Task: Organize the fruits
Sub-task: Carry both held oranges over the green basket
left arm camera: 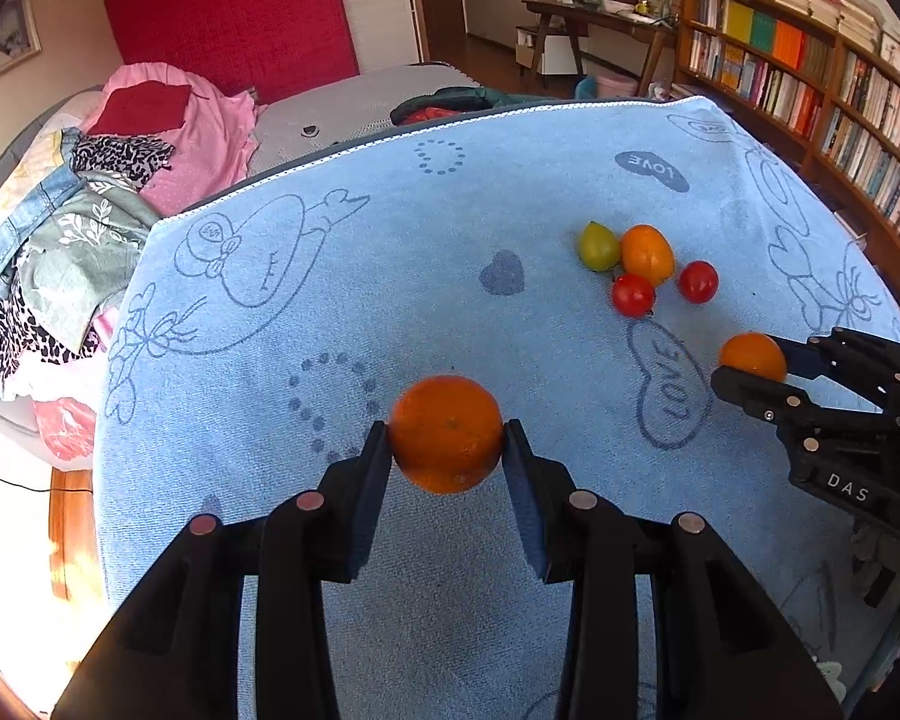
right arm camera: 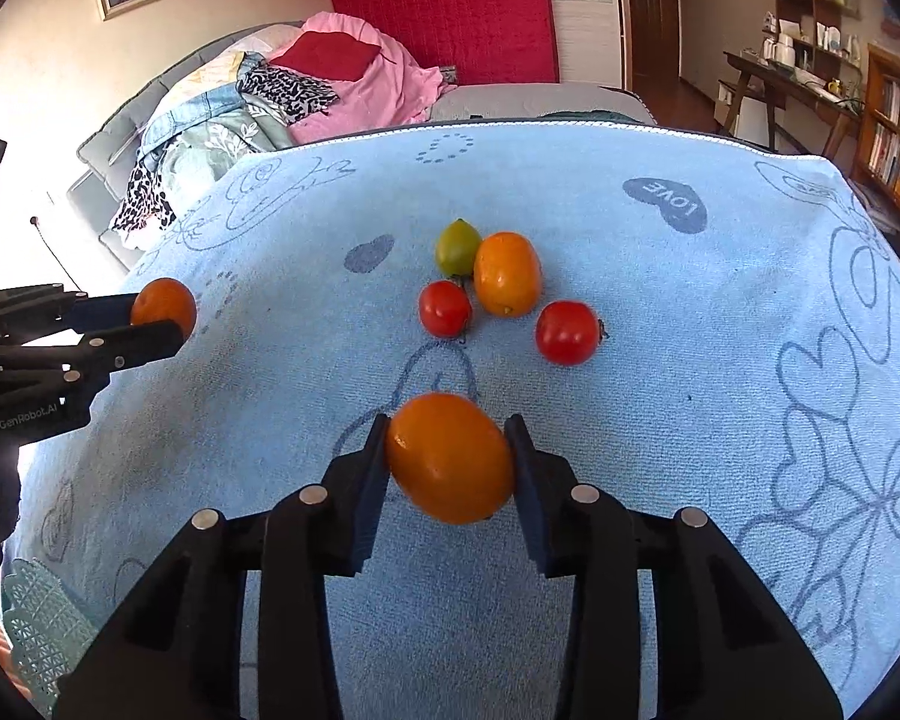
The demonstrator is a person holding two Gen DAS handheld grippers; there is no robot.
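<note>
The left gripper (left arm camera: pixel 445 438) is clamped on a round, dull-skinned orange fruit (left arm camera: pixel 445 433). The right gripper (right arm camera: pixel 449 456) grips a glossy oval orange fruit (right arm camera: pixel 450 457), long axis lying across its fingers. Both hang above the pale blue printed towel (right arm camera: pixel 660 420) covering the surface. The loose cluster (a green fruit (right arm camera: pixel 457 248), an oval orange one (right arm camera: pixel 506 273), two red tomatoes (right arm camera: pixel 445 308)) lies ahead, nearer the right gripper.

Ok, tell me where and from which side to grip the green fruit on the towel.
Grip the green fruit across its round belly, coming from above. Its pointed tip faces away, and the orange fruit crowds its right, a red tomato its near side. Fingers fit best on its left and far sides. Both grippers are full now.
</note>
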